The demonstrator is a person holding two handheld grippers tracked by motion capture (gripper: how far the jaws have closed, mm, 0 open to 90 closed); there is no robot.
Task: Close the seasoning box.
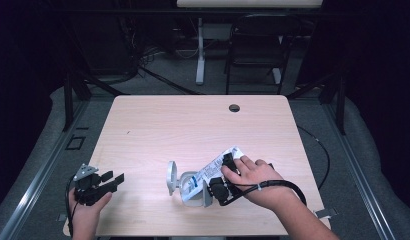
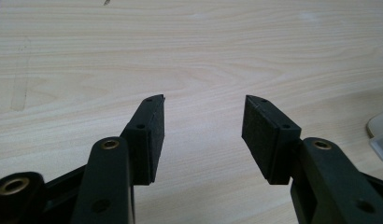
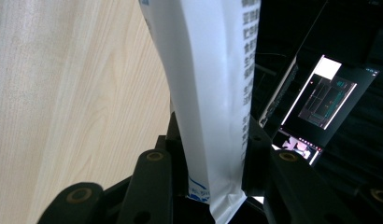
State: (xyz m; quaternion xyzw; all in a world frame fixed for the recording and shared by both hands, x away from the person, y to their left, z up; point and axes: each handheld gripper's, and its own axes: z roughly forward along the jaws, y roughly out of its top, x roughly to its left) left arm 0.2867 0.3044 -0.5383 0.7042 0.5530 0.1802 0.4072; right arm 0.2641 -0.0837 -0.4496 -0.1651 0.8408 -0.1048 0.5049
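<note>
Wooden table [image 1: 158, 125], half-hidden pouch [image 1: 213, 170]

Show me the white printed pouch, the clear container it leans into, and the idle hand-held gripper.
white printed pouch [image 1: 215, 169], high view, its printed middle.
clear container [image 1: 193, 202], high view, its near rim.
left hand-held gripper [image 1: 114, 178], high view, between its open fingertips.

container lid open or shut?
Open: the lid stands up at the left of the clear container, with the white pouch tilted into it.
</note>
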